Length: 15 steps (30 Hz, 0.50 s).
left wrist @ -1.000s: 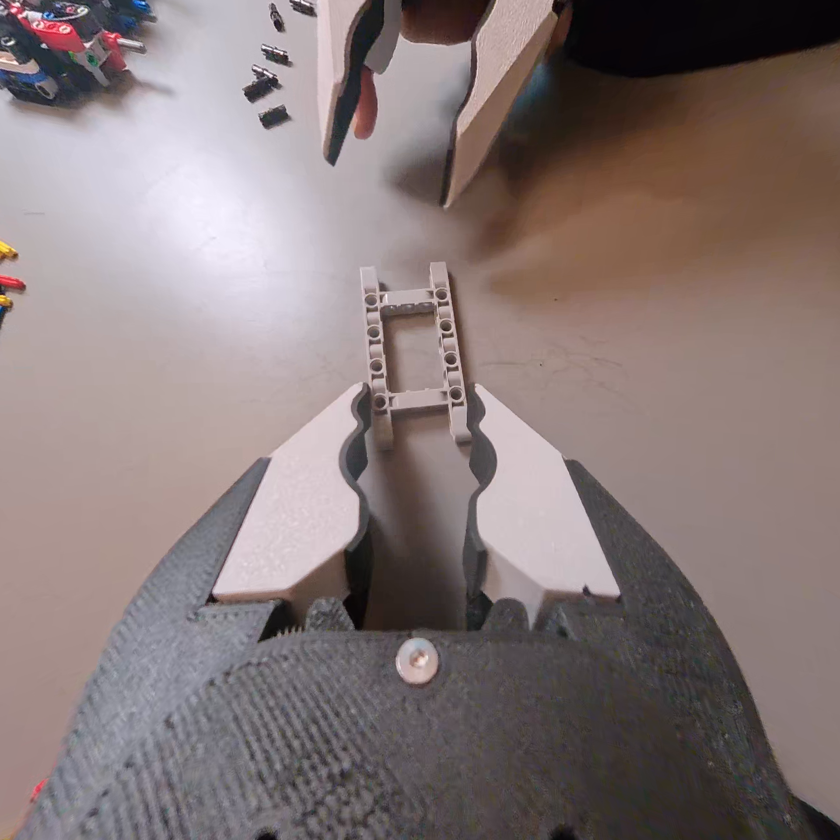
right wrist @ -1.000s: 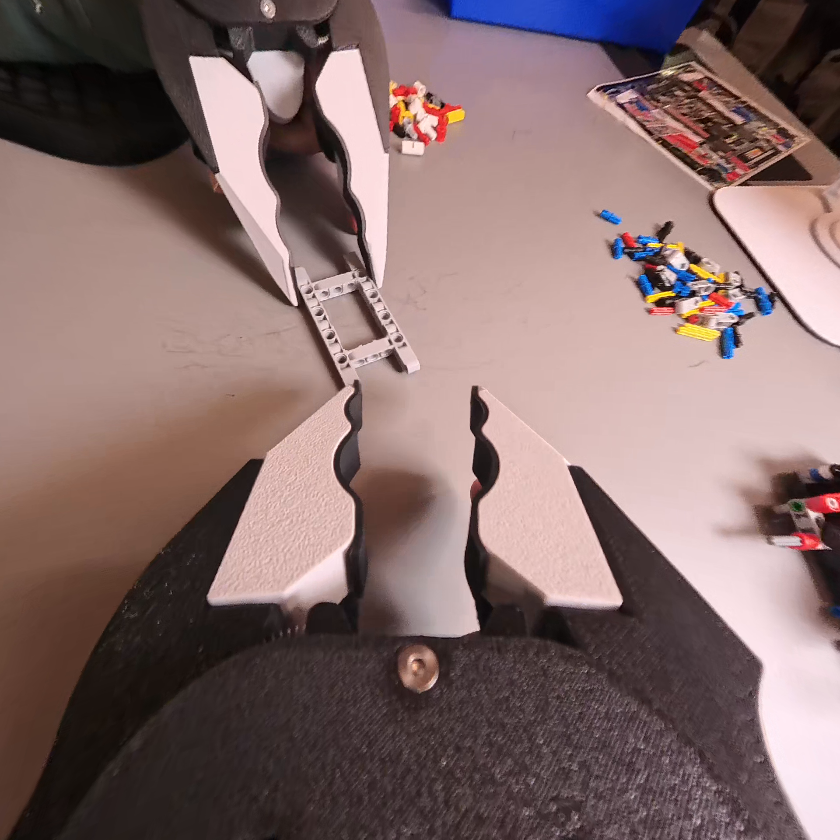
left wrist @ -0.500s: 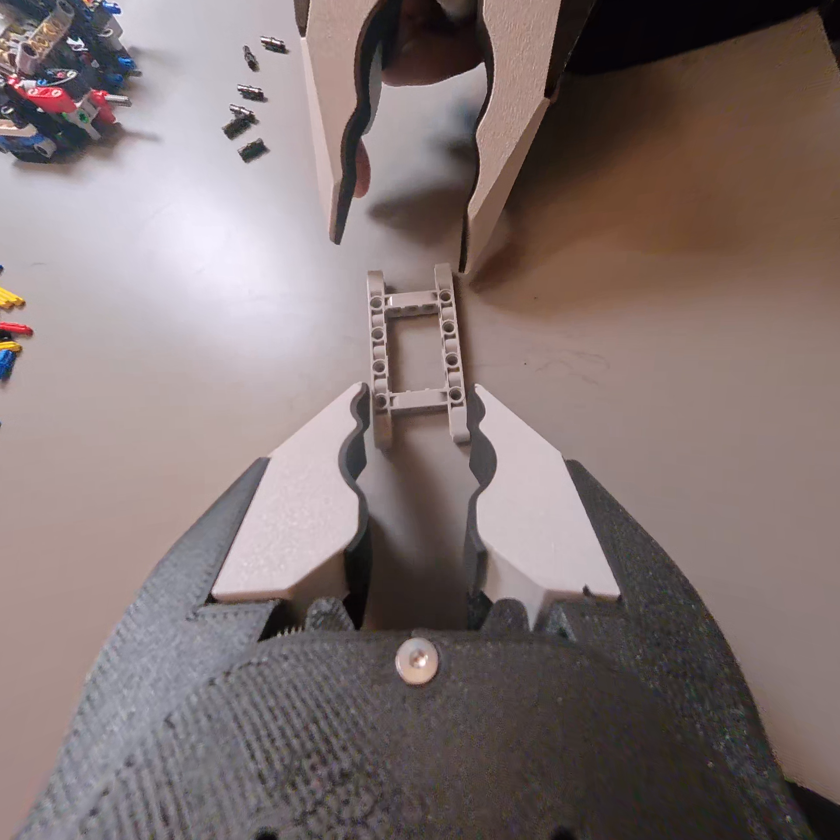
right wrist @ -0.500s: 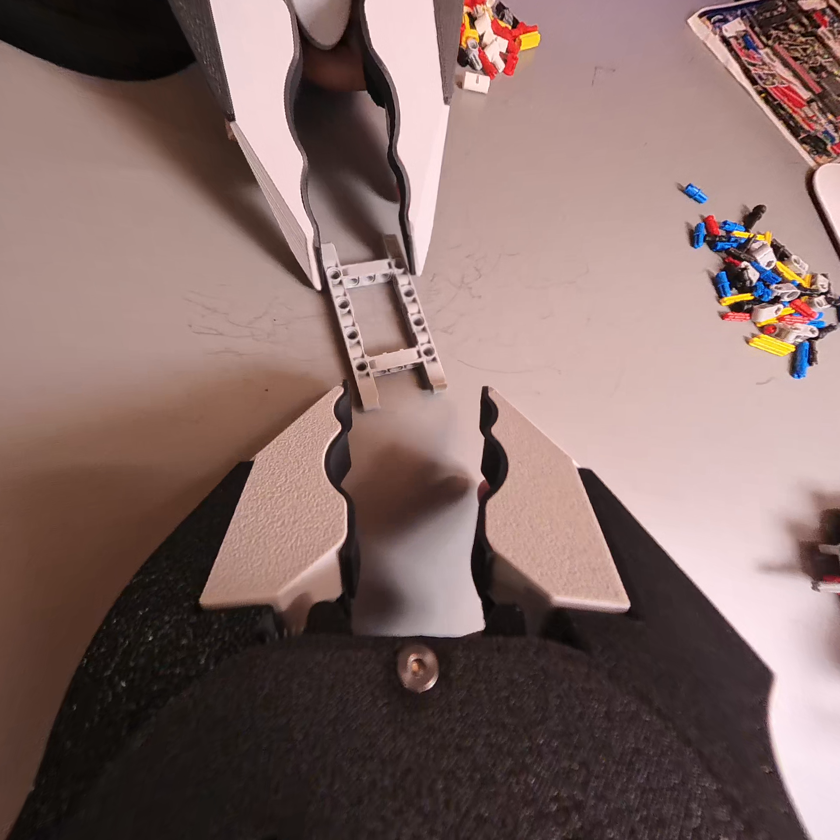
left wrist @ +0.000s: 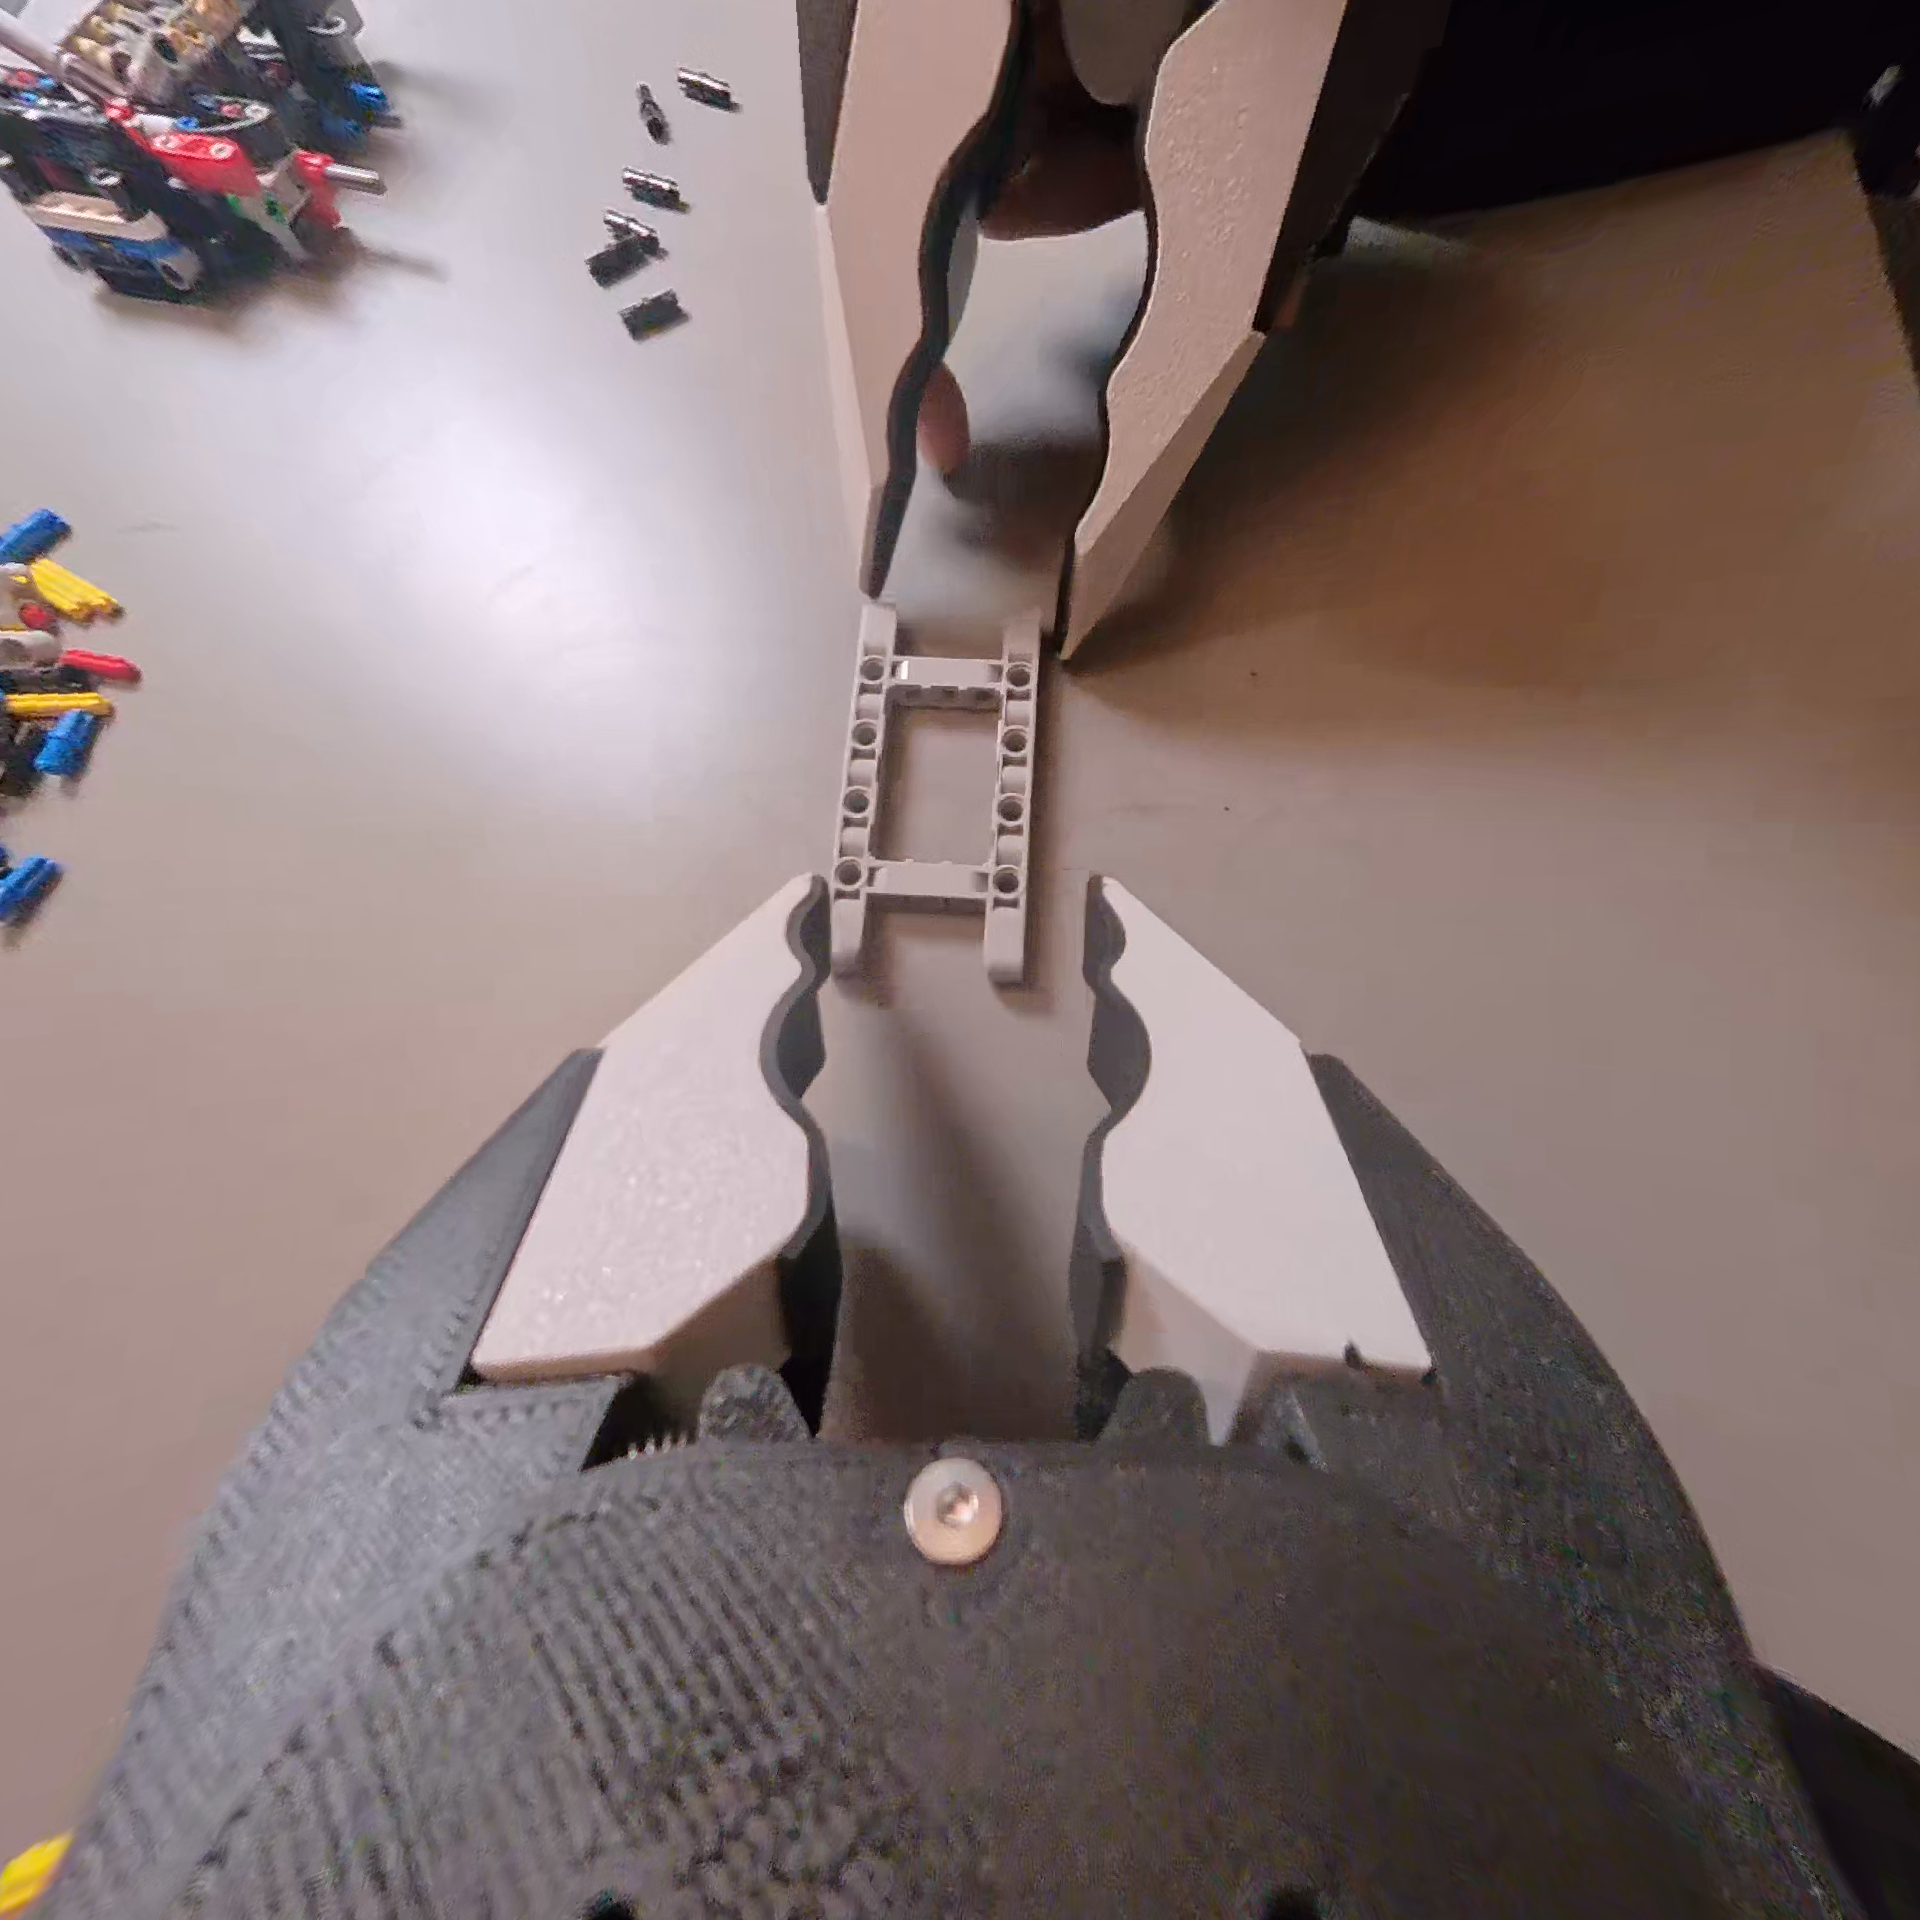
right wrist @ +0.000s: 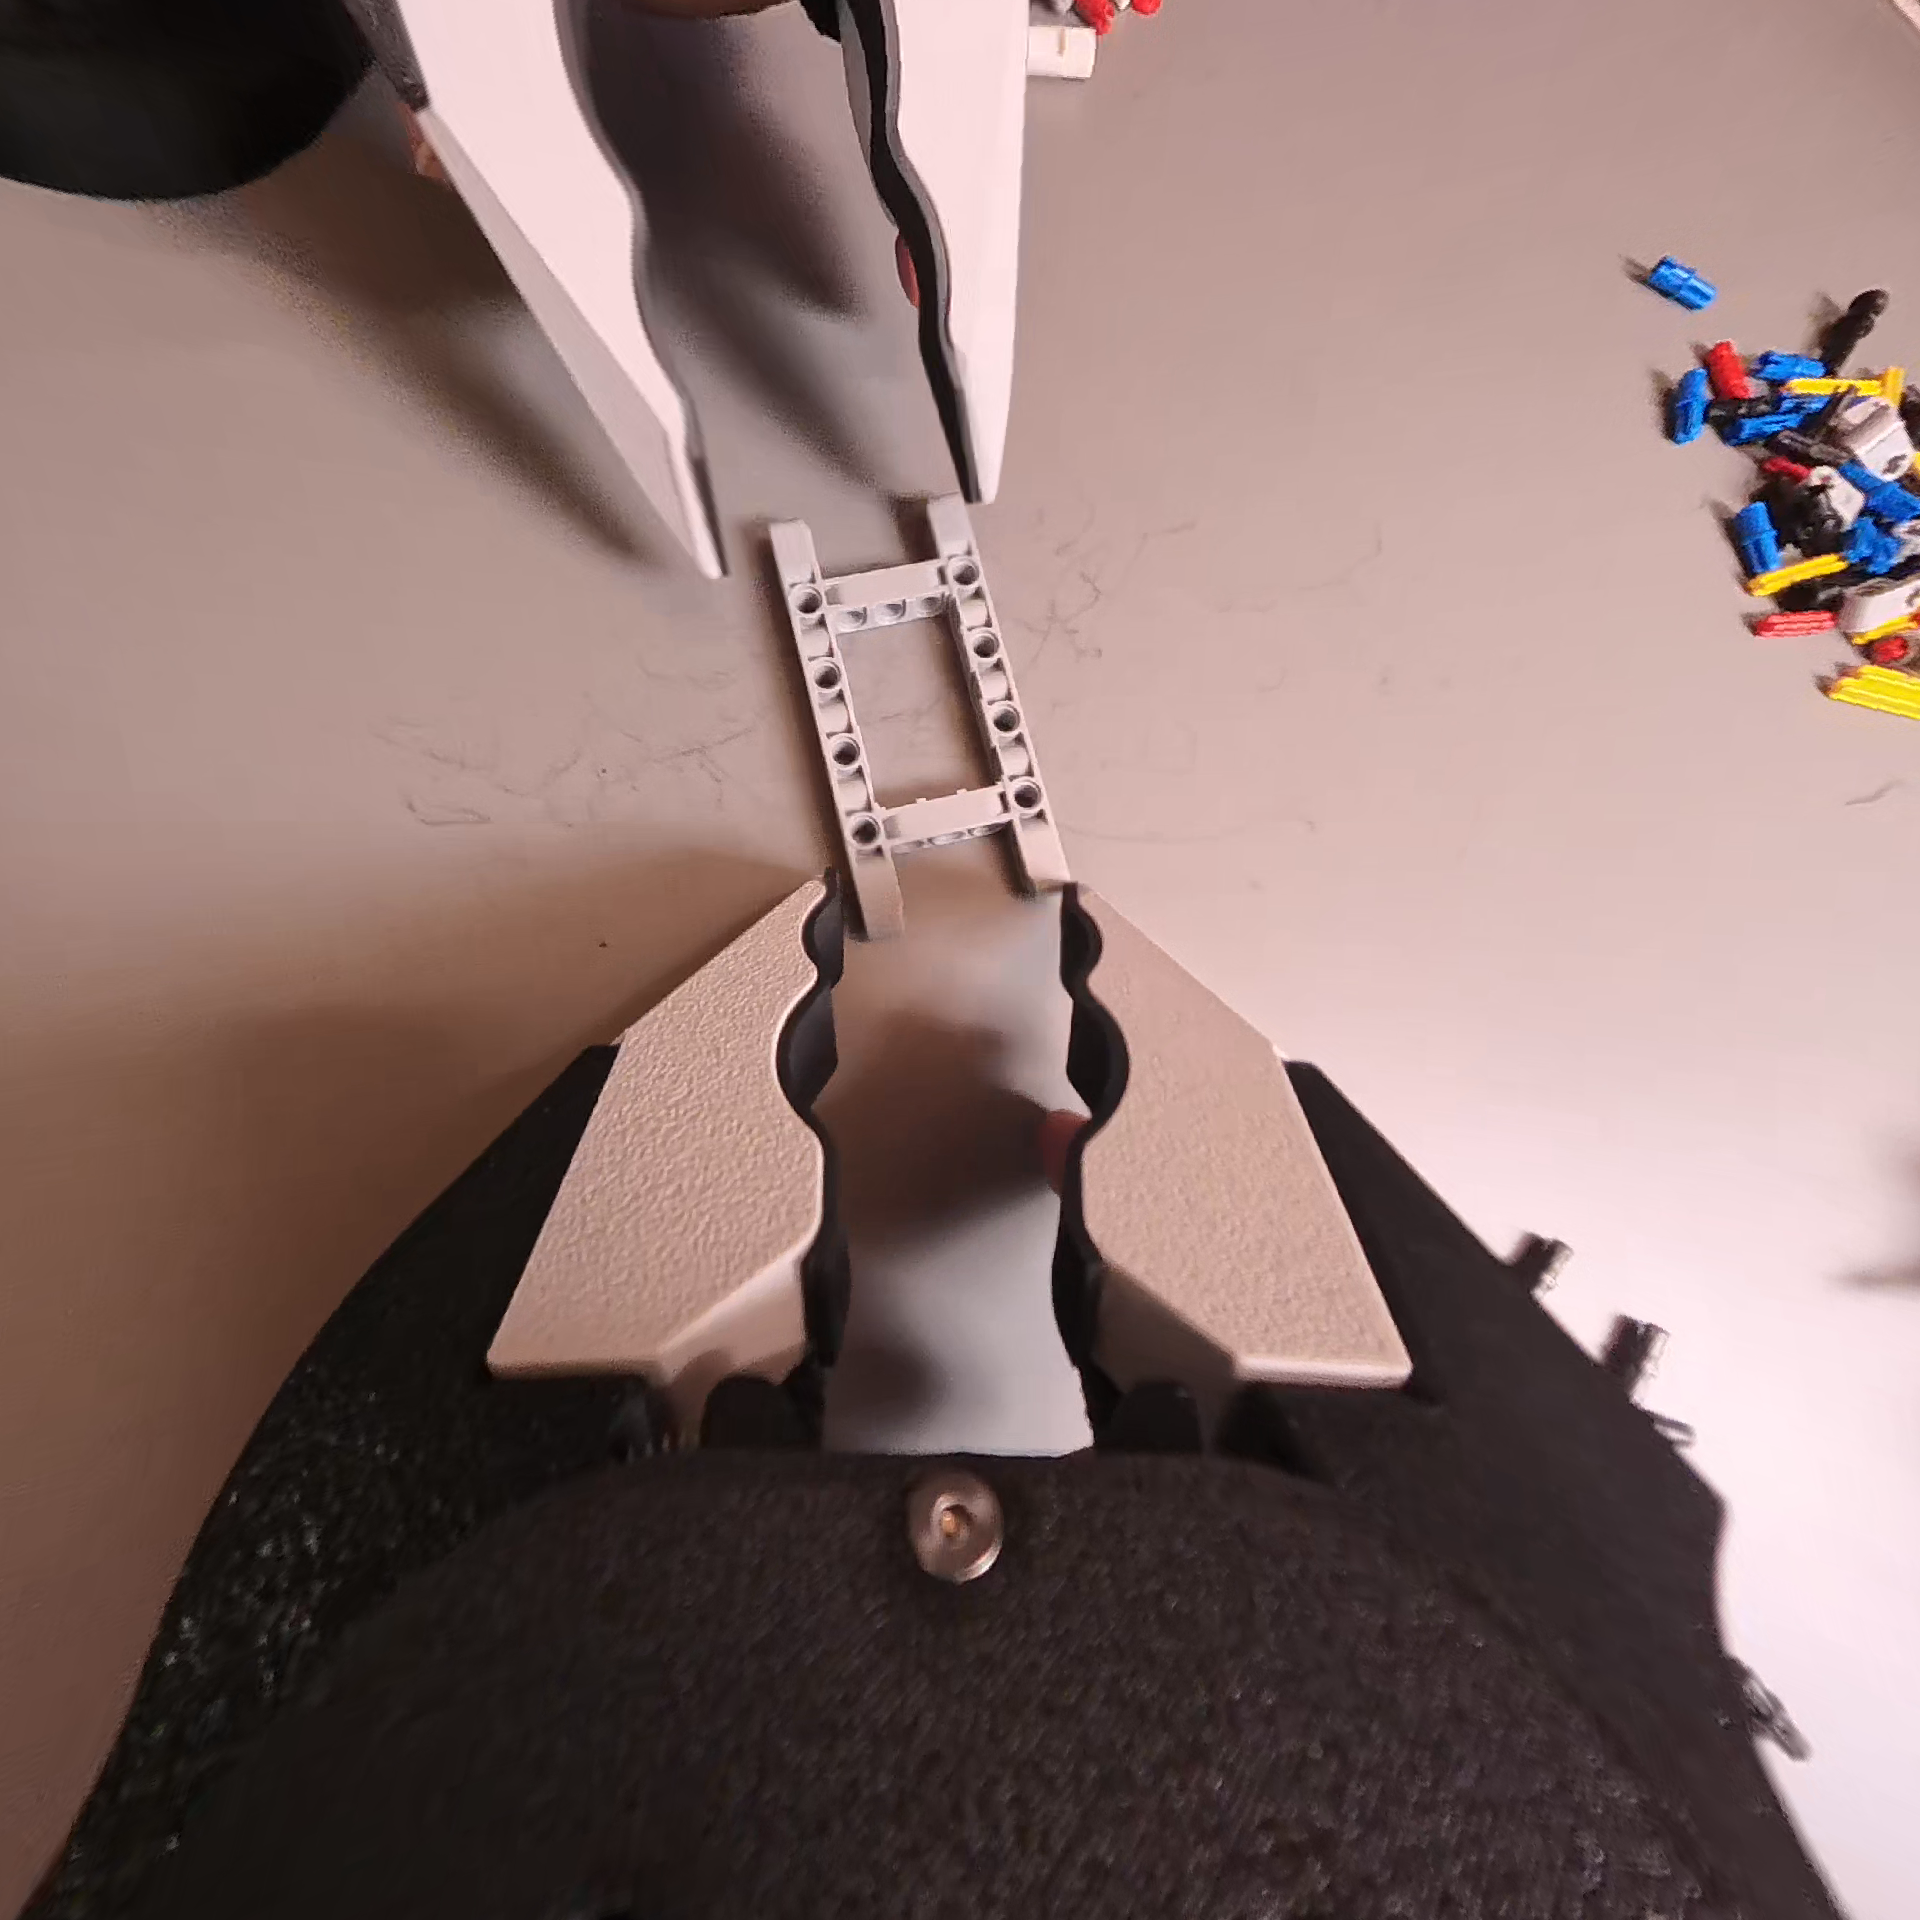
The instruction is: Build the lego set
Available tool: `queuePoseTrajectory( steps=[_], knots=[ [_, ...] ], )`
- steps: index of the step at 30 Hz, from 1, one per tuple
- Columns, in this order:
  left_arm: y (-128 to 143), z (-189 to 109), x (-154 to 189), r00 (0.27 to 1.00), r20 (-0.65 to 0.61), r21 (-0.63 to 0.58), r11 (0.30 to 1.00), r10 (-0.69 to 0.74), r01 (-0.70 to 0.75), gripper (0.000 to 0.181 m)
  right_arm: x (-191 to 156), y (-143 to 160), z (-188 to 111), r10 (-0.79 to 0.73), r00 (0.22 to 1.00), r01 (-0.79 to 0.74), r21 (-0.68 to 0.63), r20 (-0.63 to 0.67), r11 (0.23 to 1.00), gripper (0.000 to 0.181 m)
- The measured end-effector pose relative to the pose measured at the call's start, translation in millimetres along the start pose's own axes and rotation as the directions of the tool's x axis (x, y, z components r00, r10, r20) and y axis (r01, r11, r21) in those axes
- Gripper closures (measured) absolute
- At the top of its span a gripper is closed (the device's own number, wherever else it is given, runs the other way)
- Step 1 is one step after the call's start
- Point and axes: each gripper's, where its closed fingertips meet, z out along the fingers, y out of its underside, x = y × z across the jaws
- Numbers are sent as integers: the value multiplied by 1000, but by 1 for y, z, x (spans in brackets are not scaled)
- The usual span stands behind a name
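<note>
A light grey ladder-shaped Technic frame lies flat on the table between both grippers. My left gripper is open, and the frame's near end sits between its fingertips, close to the left finger. My right gripper faces it from the far side, open, with its tips at the frame's other end. In the right wrist view the frame runs from my right gripper up to the left gripper. Neither gripper holds anything.
A partly built model and several loose black pins lie at the far left. A pile of blue, yellow and red pins lies to the right in the right wrist view, and also shows in the left wrist view. My hands' fingertips stand some 7 cm from each other.
My right gripper has come down and forward until its tips reach the frame's far end. My left gripper and the frame have stayed almost still.
</note>
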Motion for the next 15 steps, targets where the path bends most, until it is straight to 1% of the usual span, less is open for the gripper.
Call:
queuePoseTrajectory(
  steps=[4, 7, 10, 12, 15],
  knots=[
    [8, 4, -2, 999, 24, -50, 998, 36, -35, 131, -5, 1, 0, -11, 1000, 11, -20, 12, 1000, 144],
    [9, 3, -9, 997, 64, -55, 998, 33, -30, 137, -19, -2, -5, 4, 996, -4, 3, 91, 1000, 145],
    [9, -1, -19, 994, 111, -48, 999, 19, -13, 138, -32, -10, -15, -5, 985, -8, 72, 174, 997, 146],
    [10, -4, -22, 993, 119, -42, 999, 9, -4, 137, -28, -16, -22, 20, 984, -42, 121, 176, 992, 146],
    [14, -9, -30, 988, 157, -54, 998, -1, 9, 140, -14, -12, -24, 72, 988, -88, 120, 136, 989, 146]
  ],
)
